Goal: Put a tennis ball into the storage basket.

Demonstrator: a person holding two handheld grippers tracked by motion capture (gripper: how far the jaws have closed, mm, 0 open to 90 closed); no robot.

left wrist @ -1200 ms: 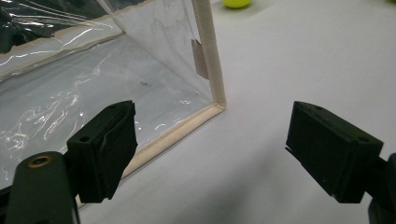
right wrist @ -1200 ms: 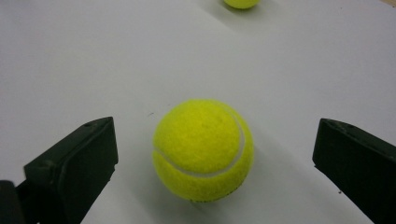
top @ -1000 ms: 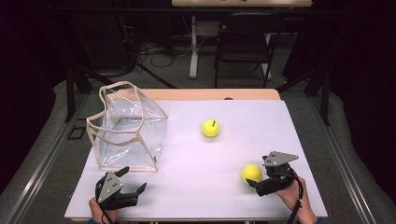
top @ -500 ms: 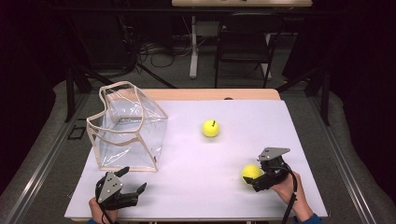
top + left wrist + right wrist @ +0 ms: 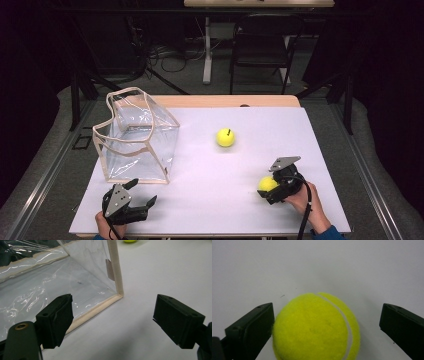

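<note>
Near tennis ball on the bench's near right, between spread jaws of right tool, one jaw touching. Left tool released, near-left by clear bag.

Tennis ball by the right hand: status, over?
Right tongs open, straddling near tennis ball, one jaw touching. Left tongs open, empty, beside clear bag. Second ball mid-table. Nothing blocking.

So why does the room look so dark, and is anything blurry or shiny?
High view: light falls on the white table alone, the room behind stays black. Left gripper view: glare streaks the clear bag. Right gripper view: the tennis ball is sharp, with a soft shadow beside it.
</note>
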